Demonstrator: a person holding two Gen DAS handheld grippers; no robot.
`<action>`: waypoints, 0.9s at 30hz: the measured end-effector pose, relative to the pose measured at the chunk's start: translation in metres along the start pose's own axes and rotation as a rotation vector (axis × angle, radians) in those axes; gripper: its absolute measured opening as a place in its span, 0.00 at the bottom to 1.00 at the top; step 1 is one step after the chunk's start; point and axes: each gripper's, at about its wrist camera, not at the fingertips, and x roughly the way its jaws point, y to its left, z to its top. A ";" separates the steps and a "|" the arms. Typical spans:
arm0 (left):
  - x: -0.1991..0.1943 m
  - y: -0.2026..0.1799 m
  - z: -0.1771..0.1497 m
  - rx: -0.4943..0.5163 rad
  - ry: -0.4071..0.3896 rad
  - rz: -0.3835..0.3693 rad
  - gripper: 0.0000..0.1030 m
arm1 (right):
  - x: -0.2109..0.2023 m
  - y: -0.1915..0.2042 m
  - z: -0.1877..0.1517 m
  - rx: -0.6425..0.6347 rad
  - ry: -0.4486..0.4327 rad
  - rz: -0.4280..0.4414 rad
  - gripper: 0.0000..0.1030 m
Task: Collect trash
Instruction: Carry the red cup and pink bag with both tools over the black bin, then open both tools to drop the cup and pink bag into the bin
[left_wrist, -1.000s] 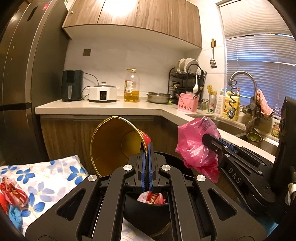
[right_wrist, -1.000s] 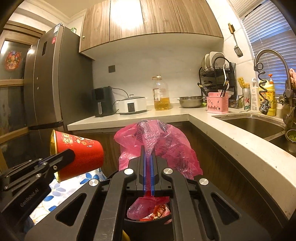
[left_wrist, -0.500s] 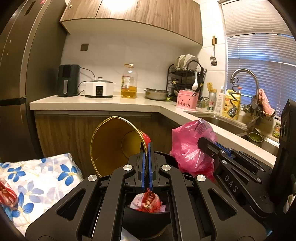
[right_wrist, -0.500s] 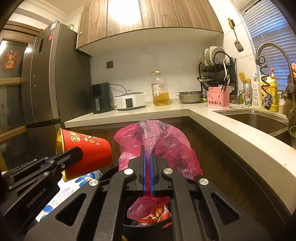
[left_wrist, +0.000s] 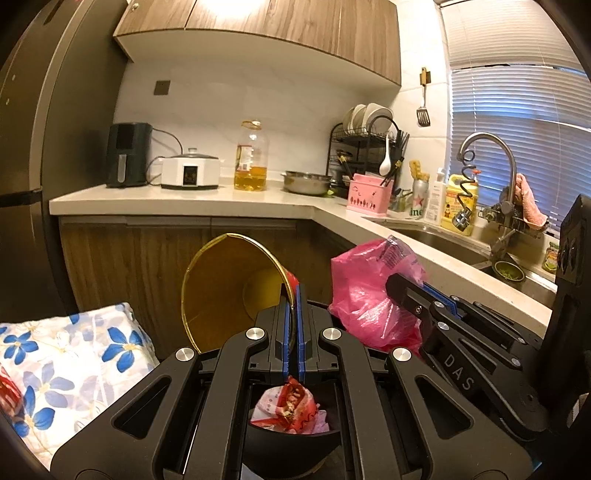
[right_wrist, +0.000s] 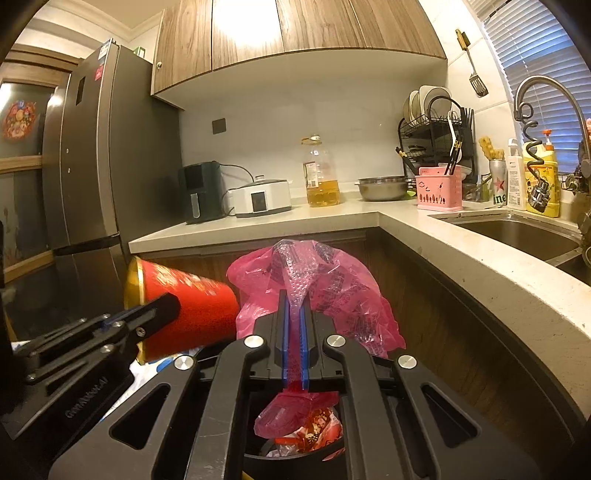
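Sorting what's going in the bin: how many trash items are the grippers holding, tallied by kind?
Red paper bucket with gold lining, in the left gripper: 1
Pink plastic bag, in the right gripper: 1
Total: 2

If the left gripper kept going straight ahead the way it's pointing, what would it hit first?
Beyond the red paper cup that the left gripper already clamps by the rim, probably the wooden cabinet front under the counter, though depth is hard to judge.
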 end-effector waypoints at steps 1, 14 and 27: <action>0.002 0.001 -0.001 -0.002 0.006 -0.007 0.03 | 0.001 0.000 0.000 0.000 0.001 0.000 0.11; 0.016 0.008 -0.016 -0.015 0.065 -0.007 0.49 | -0.003 -0.011 -0.004 0.032 -0.001 -0.030 0.36; -0.029 0.036 -0.028 -0.100 0.045 0.078 0.87 | -0.025 -0.001 -0.010 0.038 0.002 -0.026 0.73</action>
